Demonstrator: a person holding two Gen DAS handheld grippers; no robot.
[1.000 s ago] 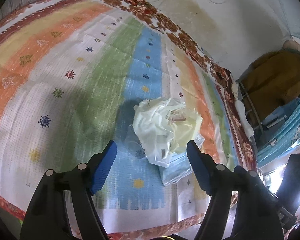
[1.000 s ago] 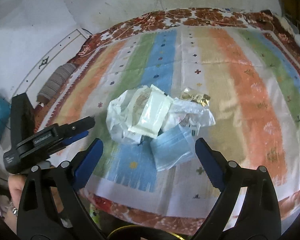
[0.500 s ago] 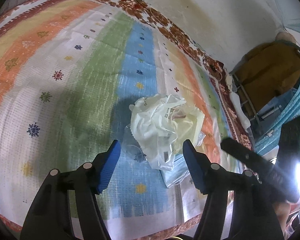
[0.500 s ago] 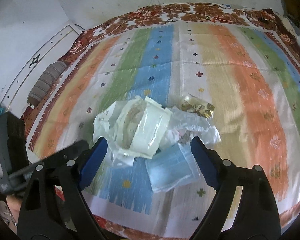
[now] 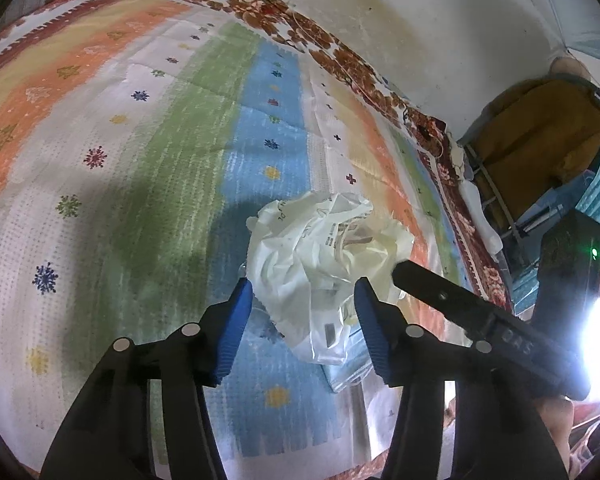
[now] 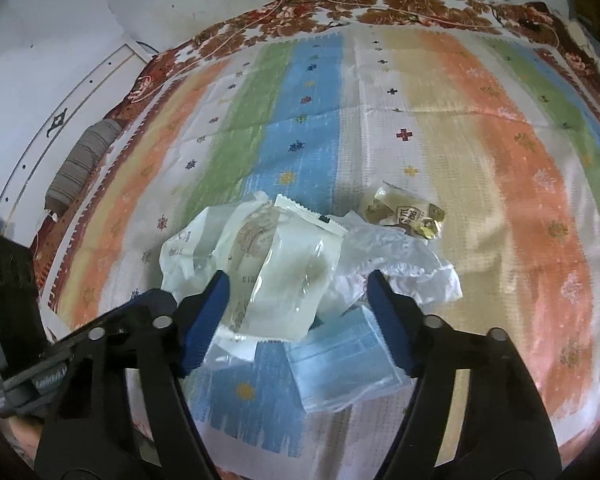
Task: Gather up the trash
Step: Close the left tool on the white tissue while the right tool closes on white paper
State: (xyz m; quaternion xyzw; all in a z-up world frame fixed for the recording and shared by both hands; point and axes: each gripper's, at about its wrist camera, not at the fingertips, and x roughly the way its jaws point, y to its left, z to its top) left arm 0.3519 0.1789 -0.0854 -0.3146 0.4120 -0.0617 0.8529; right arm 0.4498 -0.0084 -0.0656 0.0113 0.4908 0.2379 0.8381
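Two grippers are aimed down at one small heap of trash near the front edge of a striped bedspread [image 6: 480, 128]. Left gripper [image 5: 304, 320] and right gripper [image 6: 298, 304] are each seen with jaws about half open; both pairs have just been closing, and the heap sits between the blue pads without being pinched yet, so nothing is held. The heap is made up of a crumpled white plastic bag [image 5: 300, 256], a clear sealed wrapper [image 6: 296, 272], a blue face mask [image 6: 340, 364] at the front and a gold candy wrapper [image 6: 404, 214] just behind. Everything is judged light, soft and crushable; the film is likely slippery, so a bunched fold of the bag is better pinched than a flat sheet. The mask lies flat and is harder to lift; its edge is the place to take. No bin or other container is seen.
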